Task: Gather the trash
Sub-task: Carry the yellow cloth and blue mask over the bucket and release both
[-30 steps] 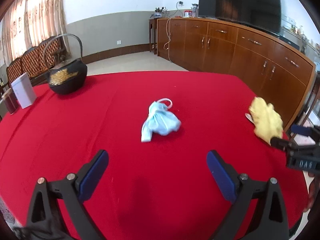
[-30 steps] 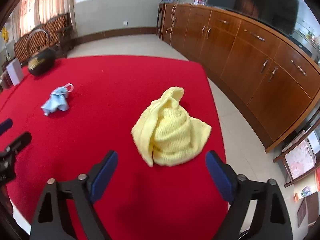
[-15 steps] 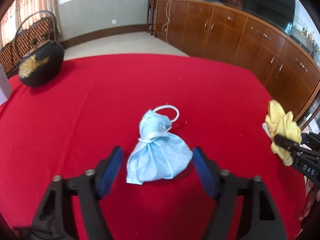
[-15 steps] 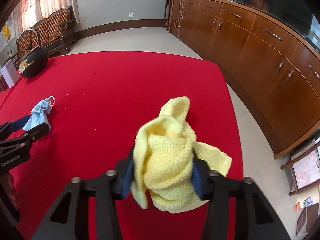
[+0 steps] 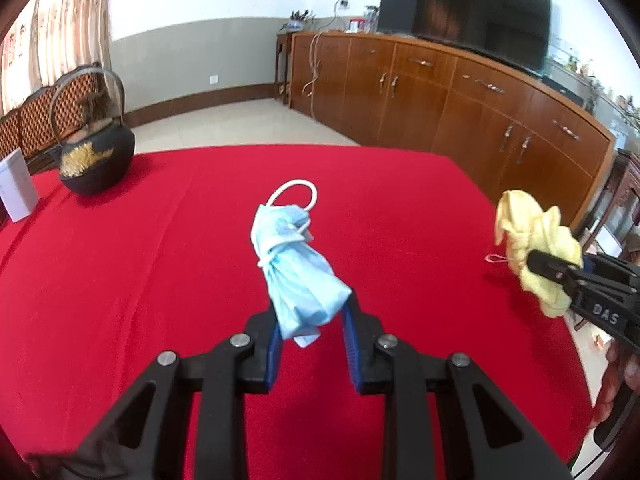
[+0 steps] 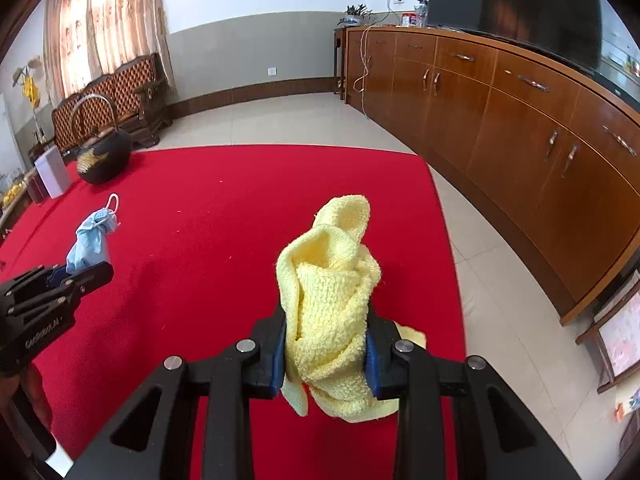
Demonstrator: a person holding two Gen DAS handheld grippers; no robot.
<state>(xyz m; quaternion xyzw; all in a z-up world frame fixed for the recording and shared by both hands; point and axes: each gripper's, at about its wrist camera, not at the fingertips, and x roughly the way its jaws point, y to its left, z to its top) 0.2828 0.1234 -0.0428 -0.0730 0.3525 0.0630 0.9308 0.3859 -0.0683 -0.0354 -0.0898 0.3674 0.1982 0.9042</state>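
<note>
A crumpled blue face mask (image 5: 292, 256) with a white ear loop stands up from my left gripper (image 5: 312, 320). The jaws are closing, and the blue pads pinch the mask's lower end above the red tablecloth (image 5: 120, 280). My right gripper (image 6: 326, 336) is also closing, its pads pressed into a bunched yellow knitted cloth (image 6: 332, 280) near the table's right edge. In the left wrist view the yellow cloth (image 5: 528, 232) and the right gripper (image 5: 560, 276) show at the right. In the right wrist view the mask (image 6: 90, 240) and the left gripper (image 6: 80, 276) show at the left.
A black iron kettle (image 5: 96, 160) and a white box (image 5: 16, 188) stand at the table's far left. A long wooden cabinet (image 5: 460, 100) with a dark television runs along the right wall, with tiled floor (image 6: 500, 280) between it and the table. A hand shows behind each gripper.
Both grippers stood open short of their things a second ago. Each moved in and closed, the left on the mask and the right on the yellow cloth, and both things now stand up from the jaws.
</note>
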